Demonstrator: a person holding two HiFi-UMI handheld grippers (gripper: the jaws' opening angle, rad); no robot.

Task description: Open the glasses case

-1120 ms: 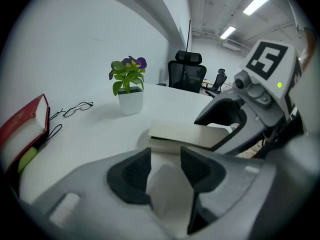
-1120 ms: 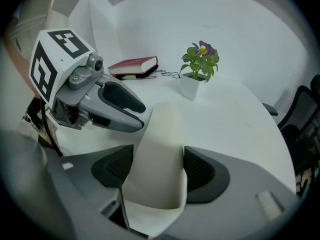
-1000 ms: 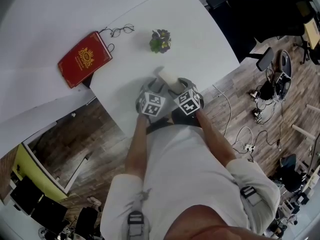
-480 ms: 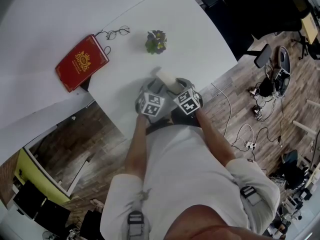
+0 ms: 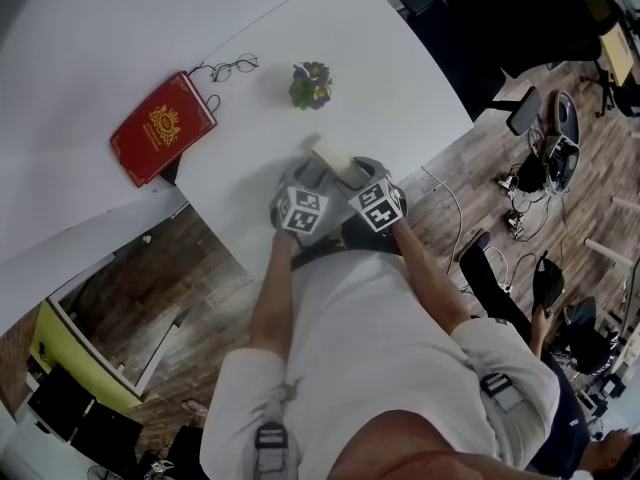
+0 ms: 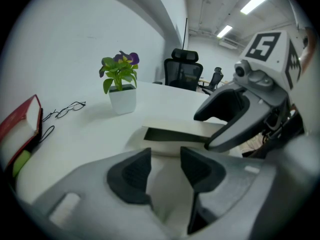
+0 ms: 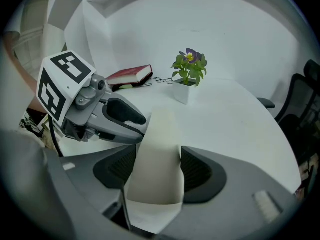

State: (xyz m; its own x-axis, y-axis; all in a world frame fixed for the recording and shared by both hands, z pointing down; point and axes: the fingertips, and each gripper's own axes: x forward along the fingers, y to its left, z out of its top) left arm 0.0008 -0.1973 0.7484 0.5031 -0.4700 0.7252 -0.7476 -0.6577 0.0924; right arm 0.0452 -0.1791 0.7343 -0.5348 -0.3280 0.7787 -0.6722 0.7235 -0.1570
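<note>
Case (image 7: 156, 139) sits at the worktop's (image 5: 400, 78) near edge, clamped between your right tool's (image 7: 158, 170) pads. Your left tool (image 6: 165, 170) pinches its other end, where a dark gap shows under the lid. From the head view your tools cover most of it. The red book's (image 5: 163, 126) gold emblem is too small to read.
</note>
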